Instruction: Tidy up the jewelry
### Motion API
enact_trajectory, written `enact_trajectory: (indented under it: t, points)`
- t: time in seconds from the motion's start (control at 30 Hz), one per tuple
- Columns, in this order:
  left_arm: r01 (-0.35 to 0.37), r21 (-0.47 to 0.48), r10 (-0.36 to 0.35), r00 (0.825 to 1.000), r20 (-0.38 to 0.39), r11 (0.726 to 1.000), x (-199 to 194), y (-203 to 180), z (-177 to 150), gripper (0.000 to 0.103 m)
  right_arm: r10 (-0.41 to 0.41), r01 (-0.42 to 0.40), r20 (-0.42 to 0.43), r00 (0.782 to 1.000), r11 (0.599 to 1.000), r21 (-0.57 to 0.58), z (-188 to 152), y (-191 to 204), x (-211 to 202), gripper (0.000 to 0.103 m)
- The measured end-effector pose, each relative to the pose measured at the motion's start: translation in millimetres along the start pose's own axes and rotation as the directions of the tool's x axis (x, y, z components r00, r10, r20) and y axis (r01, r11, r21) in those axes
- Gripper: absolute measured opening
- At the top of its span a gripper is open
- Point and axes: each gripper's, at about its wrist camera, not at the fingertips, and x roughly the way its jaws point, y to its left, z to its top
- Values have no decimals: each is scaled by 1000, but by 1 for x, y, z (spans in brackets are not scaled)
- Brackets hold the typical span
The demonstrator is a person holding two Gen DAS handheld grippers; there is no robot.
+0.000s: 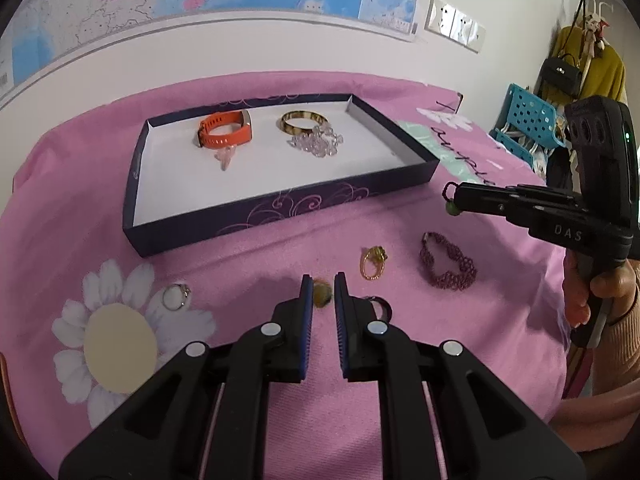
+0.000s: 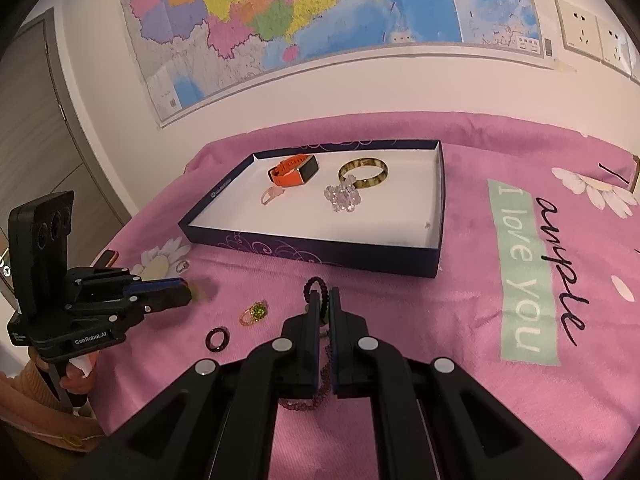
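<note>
A dark purple tray point(image 1: 280, 208) point(image 2: 320, 254) holds an orange watch point(image 1: 224, 132) point(image 2: 294, 170), a gold bangle point(image 1: 302, 122) point(image 2: 364, 174), a clear bead bracelet point(image 1: 318, 144) point(image 2: 342, 198) and a pink ring point(image 1: 225, 158). My left gripper point(image 1: 323, 294) point(image 2: 188, 290) is open around an olive-yellow ring point(image 1: 321, 294) on the pink cloth. My right gripper point(image 2: 325, 300) point(image 1: 450, 196) is shut on a dark bead bracelet point(image 2: 318, 286), held above the cloth. A gold ring point(image 1: 374, 262) point(image 2: 254, 314), a purple woven bracelet point(image 1: 446, 264) point(image 2: 316, 392), a dark ring point(image 2: 218, 339) and a silver ring point(image 1: 176, 296) lie loose.
The table is covered by a pink floral cloth point(image 1: 400, 360) point(image 2: 480, 320). A map hangs on the wall behind point(image 2: 320, 20). A blue perforated basket point(image 1: 528, 120) and hanging bags stand at the far right of the left wrist view.
</note>
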Motion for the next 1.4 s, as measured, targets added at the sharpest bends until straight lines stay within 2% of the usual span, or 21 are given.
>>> enact_trajectory:
  t: [0.3,0.37,0.4,0.5,0.67,0.73,0.9,1.07,1.13,1.2,1.27,1.4]
  points:
    - [0,11,0,1000,2,1000,0,-1,-4,12,-39,42,-67,997,998,55,-10,-16,15,5]
    - [10,27,-10,1000,8,1000,-3,-4,-5,20,-48,53,-69,996,996,69,-11,-19,14,10]
    - [18,35,-18,1000,7,999,-5,-5,-7,20,-48,52,-65,997,996,72,-12,-20,11,13]
    - [50,59,-50,999,-6,997,-6,-10,-11,24,-34,37,-65,997,998,46,-14,-14,4,13]
    - [74,96,-71,997,-34,993,-1,-20,-16,41,-4,4,-109,994,1000,-9,-22,1,3,17]
    - [77,97,-73,996,-43,992,2,-22,-16,44,-6,4,-131,991,1000,-15,-26,4,7,24]
    - [78,91,-71,994,-79,993,15,-25,-12,44,0,0,-142,990,1000,-1,-29,5,14,28]
    - [67,95,-57,993,-106,993,27,-30,-9,41,-15,10,-143,990,999,-35,-27,13,19,29]
    - [65,92,-55,993,-108,994,28,-29,-9,37,-41,32,-143,989,997,-63,-28,16,21,18]
    - [47,94,-37,994,-106,994,28,-29,-8,32,-53,42,-143,988,996,-75,-28,17,22,12]
    - [26,97,-16,994,-104,995,29,-29,-8,22,-62,51,-141,988,995,-83,-28,19,22,12]
    - [22,93,-13,995,-99,995,28,-28,-8,22,-54,43,-129,990,996,-83,-26,19,22,7]
